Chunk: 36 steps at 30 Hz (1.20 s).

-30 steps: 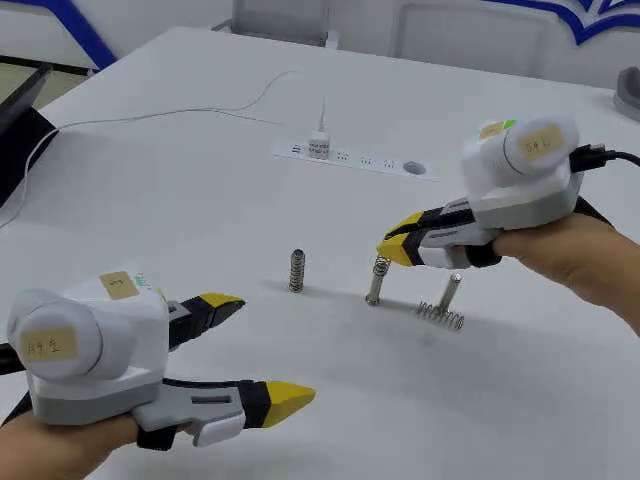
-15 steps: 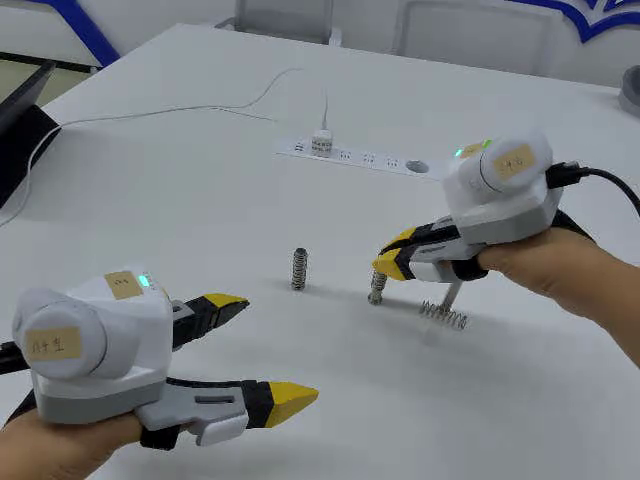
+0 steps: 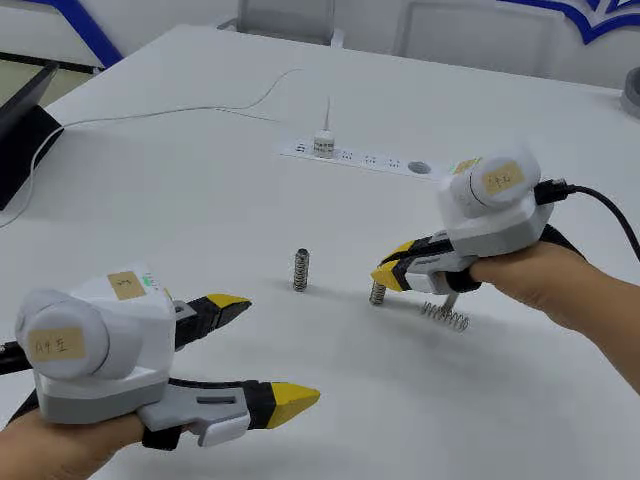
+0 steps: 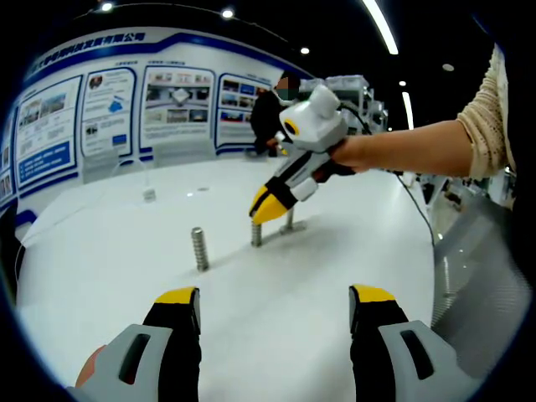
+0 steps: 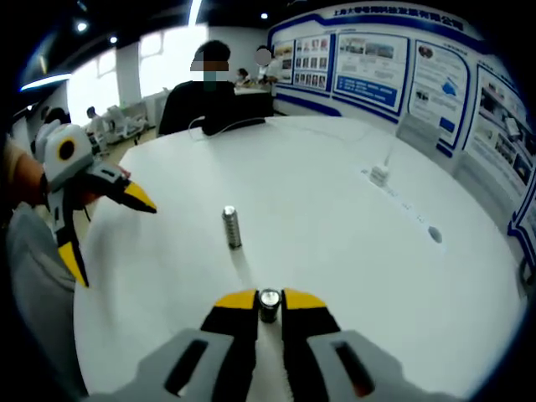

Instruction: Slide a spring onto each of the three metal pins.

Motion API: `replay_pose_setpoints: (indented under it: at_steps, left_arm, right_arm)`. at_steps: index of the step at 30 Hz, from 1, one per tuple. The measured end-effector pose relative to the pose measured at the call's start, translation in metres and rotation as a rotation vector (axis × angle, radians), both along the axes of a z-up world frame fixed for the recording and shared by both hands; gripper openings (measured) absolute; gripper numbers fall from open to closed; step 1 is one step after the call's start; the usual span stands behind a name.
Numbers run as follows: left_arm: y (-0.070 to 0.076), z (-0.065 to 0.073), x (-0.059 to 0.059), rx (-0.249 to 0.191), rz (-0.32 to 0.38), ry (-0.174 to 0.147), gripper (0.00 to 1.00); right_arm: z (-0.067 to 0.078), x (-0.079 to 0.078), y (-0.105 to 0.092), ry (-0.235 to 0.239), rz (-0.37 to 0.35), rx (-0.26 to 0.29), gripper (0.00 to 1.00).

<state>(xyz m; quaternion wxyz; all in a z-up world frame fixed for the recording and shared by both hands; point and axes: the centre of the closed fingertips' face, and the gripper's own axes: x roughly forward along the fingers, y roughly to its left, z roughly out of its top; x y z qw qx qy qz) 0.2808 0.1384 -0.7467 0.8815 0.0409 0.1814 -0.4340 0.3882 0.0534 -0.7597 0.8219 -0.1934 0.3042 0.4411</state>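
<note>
My head camera looks forward and down over the white table (image 3: 200, 180) from its near side, with the left gripper (image 3: 270, 348) close beneath and the right gripper (image 3: 383, 278) farther out. The left gripper view sits low above the tabletop and faces the right gripper and the wall posters (image 4: 167, 100). The right gripper view is pressed close to the middle pin (image 5: 269, 303) between its jaws and catches the left gripper at its edge. All three views share the spring-covered pin (image 3: 300, 270).

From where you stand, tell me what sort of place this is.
Probably a company showroom or exhibition hall used as a workspace: a row of printed display boards stands behind, and a large white table carries a power strip.
</note>
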Motion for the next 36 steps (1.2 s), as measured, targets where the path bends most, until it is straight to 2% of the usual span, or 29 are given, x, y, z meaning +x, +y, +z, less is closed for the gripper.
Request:
replay_pose_setpoints:
  at_steps: [11,15,21,36]
  left_arm:
    - [0.000,0.000,0.000,0.002,0.000,0.001,0.74]
    - [-0.001,0.000,0.000,0.003,-0.001,-0.001,0.74]
    - [0.000,0.001,-0.001,0.004,0.000,-0.001,0.74]
    - [0.001,0.002,0.000,0.007,0.005,-0.006,0.74]
  right_arm:
    - [-0.001,0.003,0.000,-0.003,-0.008,0.011,0.12]
    - [-0.002,0.003,0.000,-0.008,-0.005,0.009,0.16]
    - [-0.002,0.003,-0.002,-0.013,-0.006,0.007,0.17]
    - [0.002,-0.007,-0.010,-0.025,-0.019,0.023,0.20]
